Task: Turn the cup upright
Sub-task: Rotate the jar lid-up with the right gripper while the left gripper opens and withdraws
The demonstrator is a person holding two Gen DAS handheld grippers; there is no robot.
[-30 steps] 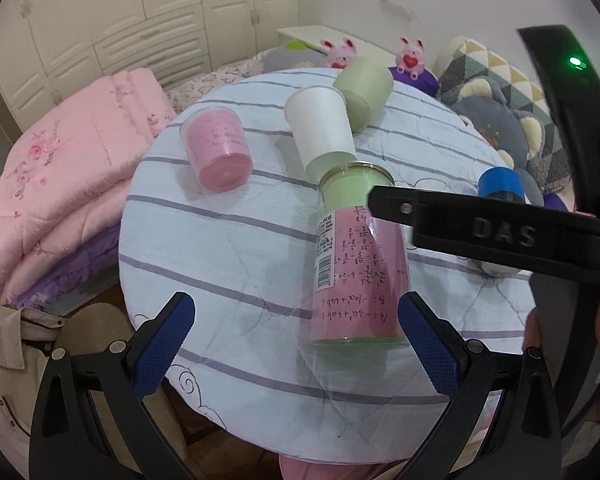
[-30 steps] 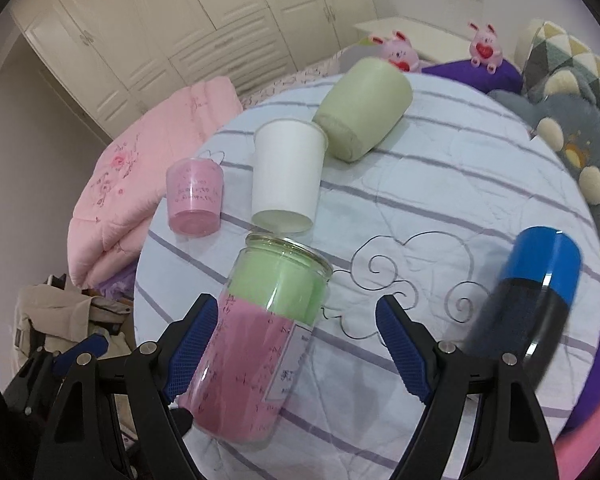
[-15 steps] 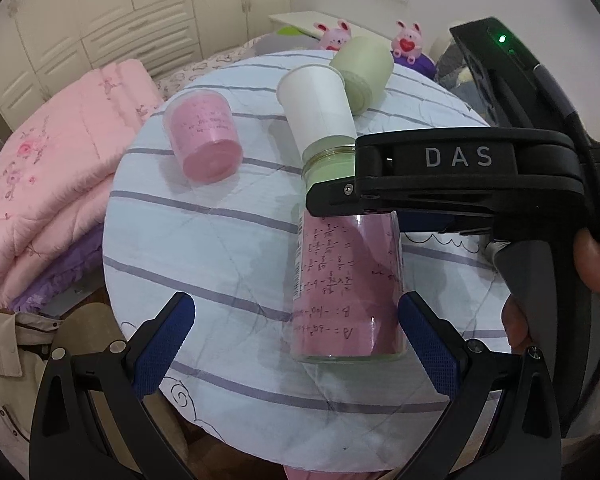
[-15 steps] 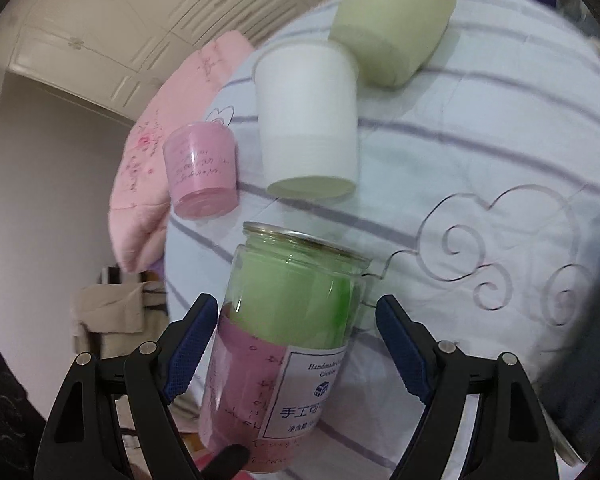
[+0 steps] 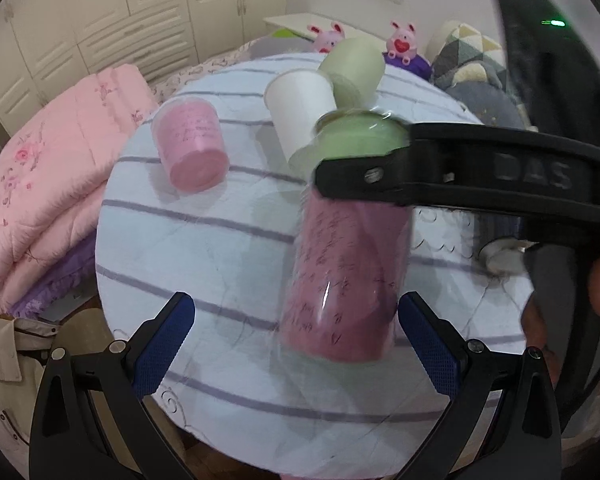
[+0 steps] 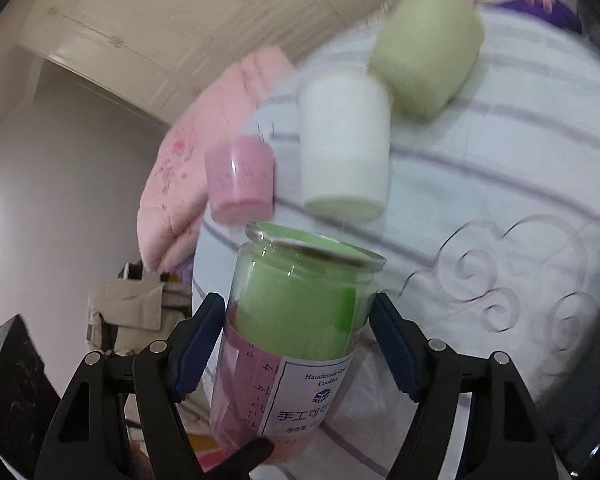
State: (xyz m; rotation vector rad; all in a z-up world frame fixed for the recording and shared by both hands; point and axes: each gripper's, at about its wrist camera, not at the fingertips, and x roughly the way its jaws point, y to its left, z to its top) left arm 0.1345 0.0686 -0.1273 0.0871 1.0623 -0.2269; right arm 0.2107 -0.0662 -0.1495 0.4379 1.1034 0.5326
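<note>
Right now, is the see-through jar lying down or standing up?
Neither: tilted. The right gripper holds the jar off the table, its mouth slanting up and away.

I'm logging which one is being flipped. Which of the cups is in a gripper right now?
The clear jar-like cup with green and pink inside, clamped by the right gripper. The pink, white and green cups lie untouched on the table.

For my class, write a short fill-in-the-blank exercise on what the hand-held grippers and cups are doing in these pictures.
1. The right hand-held gripper is shut on the clear ____.
2. The left hand-held gripper has its fingers ____.
3. The white cup lies between the green cup and the ____ cup.
4. The cups rest on a ____ cloth.

Missing words: jar; open; pink; striped
</note>
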